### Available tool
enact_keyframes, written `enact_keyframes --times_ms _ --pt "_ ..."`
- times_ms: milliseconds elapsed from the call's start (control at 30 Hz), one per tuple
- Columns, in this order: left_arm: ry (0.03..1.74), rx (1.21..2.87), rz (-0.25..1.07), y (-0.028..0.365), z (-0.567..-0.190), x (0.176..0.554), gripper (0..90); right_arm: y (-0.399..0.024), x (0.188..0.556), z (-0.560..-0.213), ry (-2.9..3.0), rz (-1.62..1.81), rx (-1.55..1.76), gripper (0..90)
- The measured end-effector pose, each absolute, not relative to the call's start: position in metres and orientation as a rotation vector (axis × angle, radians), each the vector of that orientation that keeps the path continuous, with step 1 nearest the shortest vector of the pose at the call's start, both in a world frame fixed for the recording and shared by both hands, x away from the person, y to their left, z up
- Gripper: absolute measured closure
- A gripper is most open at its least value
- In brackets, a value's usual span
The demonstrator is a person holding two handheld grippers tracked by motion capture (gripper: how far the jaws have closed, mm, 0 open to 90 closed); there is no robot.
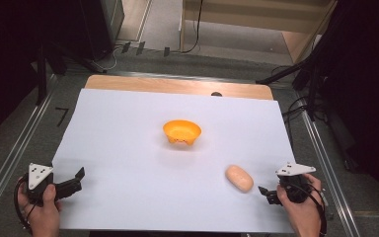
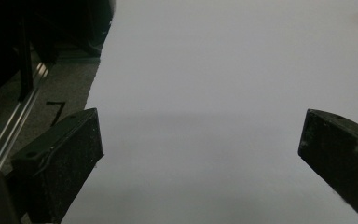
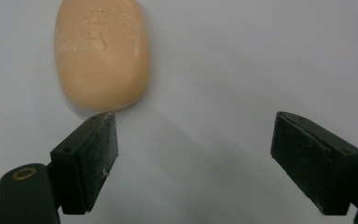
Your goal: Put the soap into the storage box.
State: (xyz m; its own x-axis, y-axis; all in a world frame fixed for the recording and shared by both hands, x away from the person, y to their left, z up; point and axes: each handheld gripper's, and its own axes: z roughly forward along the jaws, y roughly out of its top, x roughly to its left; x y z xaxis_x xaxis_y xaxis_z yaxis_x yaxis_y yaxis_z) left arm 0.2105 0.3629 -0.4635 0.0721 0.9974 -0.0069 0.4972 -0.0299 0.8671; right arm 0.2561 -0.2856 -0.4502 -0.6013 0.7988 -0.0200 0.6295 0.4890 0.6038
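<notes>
The right tool (image 1: 266, 193) hung low over the near right part of the desk (image 1: 128, 148), its jaws parted with nothing between them. In the right gripper view the same tool (image 3: 193, 149) showed bare white sheet in the gap between its two black pads.

Just past it lay the peach-coloured soap bar (image 1: 240, 178), flat on the white sheet and close to the tool but not touching it. Seen from above, the bar lay up and to the left of the jaws. In the right gripper view the soap bar (image 3: 101, 53) sat ahead of the left-hand jaw rather than in line with the gap, so the opening pointed beside the bar and not at it. Its long axis ran roughly along the direction the tool looked, which meant the jaws would span its narrow width once they were centred. The likely need was a sideways shift toward the bar before any push forward.

Farther out, near the middle of the desk, stood the orange bowl (image 1: 181, 132), upright and well apart from the soap.

The left tool (image 1: 74, 181) rested at the near left edge, jaws wide and empty, with plain sheet before the left tool (image 2: 200, 140). The right hand (image 1: 303, 207) was much the nearer to the bar.
</notes>
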Motion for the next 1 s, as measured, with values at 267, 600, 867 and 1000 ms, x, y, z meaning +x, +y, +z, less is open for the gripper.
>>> enact_keyframes --times_ms 267,600,867,1000 --pt "1.512 1.627 0.871 0.363 -0.463 0.210 0.0 -0.267 0.270 -0.442 2.573 0.666 1.189 14.3" --pt "1.515 1.624 0.869 0.363 -0.464 0.211 0.0 -0.253 0.277 -0.437 2.644 0.553 1.177 14.3" --pt "1.513 1.636 0.869 0.363 -0.463 0.211 0.0 -0.233 0.282 -0.436 2.693 0.516 1.158 13.8" --pt "1.514 1.634 0.868 0.363 -0.463 0.211 0.0 -0.223 0.288 -0.438 2.703 0.505 1.180 13.5"
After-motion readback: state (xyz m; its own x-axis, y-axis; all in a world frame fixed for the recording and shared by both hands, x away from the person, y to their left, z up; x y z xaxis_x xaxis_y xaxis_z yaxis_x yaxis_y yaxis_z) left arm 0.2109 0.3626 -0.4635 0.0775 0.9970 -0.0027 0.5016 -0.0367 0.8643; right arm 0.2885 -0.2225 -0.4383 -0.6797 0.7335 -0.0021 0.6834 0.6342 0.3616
